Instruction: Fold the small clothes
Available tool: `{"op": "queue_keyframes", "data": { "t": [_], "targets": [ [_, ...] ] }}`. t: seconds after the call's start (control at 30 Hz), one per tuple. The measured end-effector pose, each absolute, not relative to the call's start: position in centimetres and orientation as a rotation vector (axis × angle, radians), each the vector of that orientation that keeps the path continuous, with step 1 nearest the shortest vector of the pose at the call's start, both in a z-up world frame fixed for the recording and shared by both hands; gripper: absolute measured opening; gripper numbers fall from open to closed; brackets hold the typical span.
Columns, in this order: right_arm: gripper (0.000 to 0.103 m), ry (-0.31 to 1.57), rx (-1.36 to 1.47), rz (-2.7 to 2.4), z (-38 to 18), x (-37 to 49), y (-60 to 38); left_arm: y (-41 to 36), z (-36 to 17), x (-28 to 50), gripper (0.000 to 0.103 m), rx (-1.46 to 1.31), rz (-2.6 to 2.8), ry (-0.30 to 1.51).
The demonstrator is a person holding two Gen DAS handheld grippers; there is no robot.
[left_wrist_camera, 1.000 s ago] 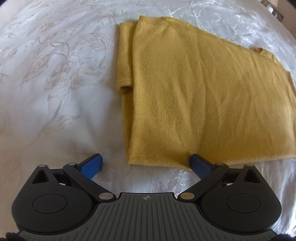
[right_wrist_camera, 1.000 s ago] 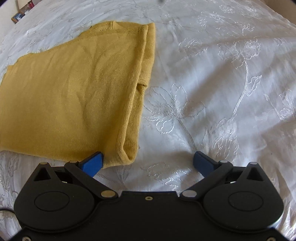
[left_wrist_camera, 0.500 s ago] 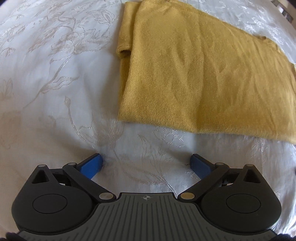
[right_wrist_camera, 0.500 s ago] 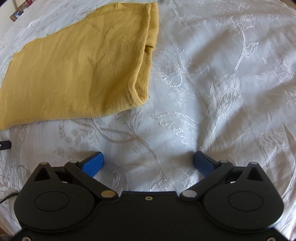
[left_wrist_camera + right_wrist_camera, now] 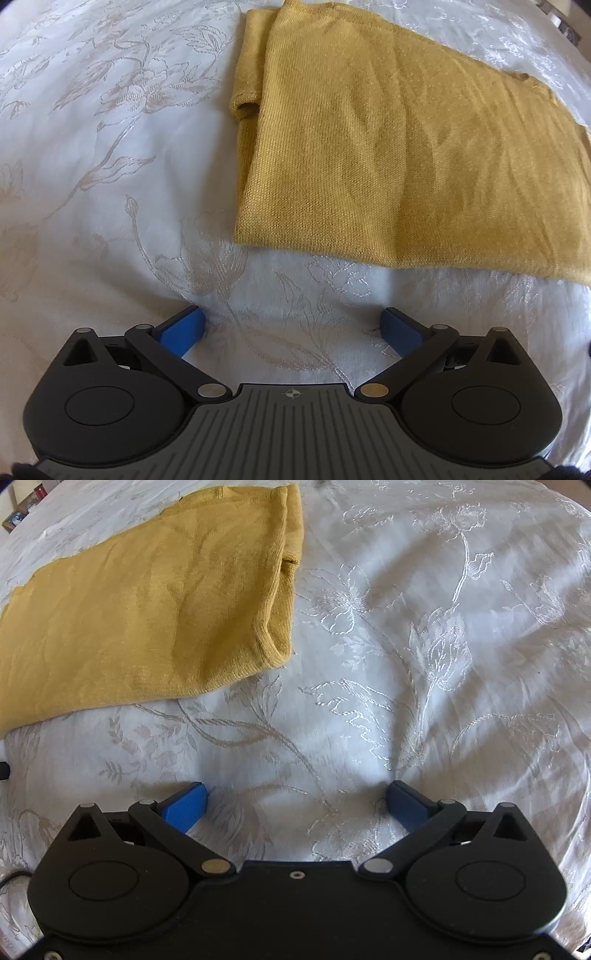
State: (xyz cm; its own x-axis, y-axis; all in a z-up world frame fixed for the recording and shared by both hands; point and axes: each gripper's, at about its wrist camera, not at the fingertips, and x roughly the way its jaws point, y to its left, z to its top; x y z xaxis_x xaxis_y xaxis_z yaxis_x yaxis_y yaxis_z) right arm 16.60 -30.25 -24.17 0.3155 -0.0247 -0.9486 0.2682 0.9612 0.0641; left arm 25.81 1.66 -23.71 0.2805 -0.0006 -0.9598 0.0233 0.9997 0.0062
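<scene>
A mustard-yellow knit top (image 5: 399, 147) lies folded flat on a white embroidered bedspread (image 5: 110, 166). A tucked sleeve shows along its left edge in the left wrist view. In the right wrist view the top (image 5: 147, 613) lies at the upper left, with its folded edge and sleeve opening on the right. My left gripper (image 5: 293, 326) is open and empty, hovering over the bedspread just short of the top's near hem. My right gripper (image 5: 297, 801) is open and empty over bare bedspread, below and right of the top.
The white floral bedspread (image 5: 443, 664) covers the whole surface. Small objects (image 5: 26, 502) stand on a ledge at the far upper left in the right wrist view. A dark cable end (image 5: 4, 770) shows at the left edge.
Both grippers pulled back from the top's near hem, staying open. In the last half second the left has edged slightly toward it again.
</scene>
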Motion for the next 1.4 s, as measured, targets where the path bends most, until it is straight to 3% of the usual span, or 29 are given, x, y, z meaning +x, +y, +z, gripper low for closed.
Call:
{"op": "queue_keyframes", "data": {
  "t": [0.3, 0.33, 0.4, 0.43, 0.77, 1.1, 1.27, 1.33, 1.4],
  "targets": [
    [0.103, 1.206, 0.257, -0.254, -24.1, 15.2, -29.2, 2.1, -23.0, 26.8, 0.102, 0.011, -0.034, 1.335],
    [0.103, 1.208, 0.257, -0.252, -24.2, 14.9, -29.0, 2.2, -22.4, 26.9, 0.1, 0.005, -0.034, 1.324],
    [0.103, 1.212, 0.257, -0.24, -24.3, 15.0, -29.2, 2.3, -21.2, 26.8, 0.082, 0.007, -0.037, 1.297],
    [0.103, 1.212, 0.262, -0.231, -24.4, 15.0, -29.3, 2.2, -20.5, 26.7, 0.079, 0.005, -0.043, 1.283],
    [0.103, 1.182, 0.287, -0.134, -25.2, 14.6, -32.1, -3.0, -14.1, 30.0, 0.079, -0.029, -0.061, 1.106],
    [0.103, 1.233, 0.389, 0.011, -24.0, 15.1, -36.2, -10.4, -17.2, 36.4, 0.079, 0.009, -0.066, 1.137],
    [0.102, 1.157, 0.46, 0.06, -22.4, 16.2, -39.2, -12.1, -20.2, 37.9, 0.079, 0.084, -0.026, 1.208],
    [0.102, 1.121, 0.489, 0.079, -22.0, 17.1, -40.4, -12.2, -21.4, 38.0, 0.081, 0.097, -0.015, 1.231],
    [0.102, 1.085, 0.52, 0.1, -21.8, 18.5, -41.2, -12.2, -22.2, 37.9, 0.089, 0.123, -0.012, 1.241]
  ]
}}
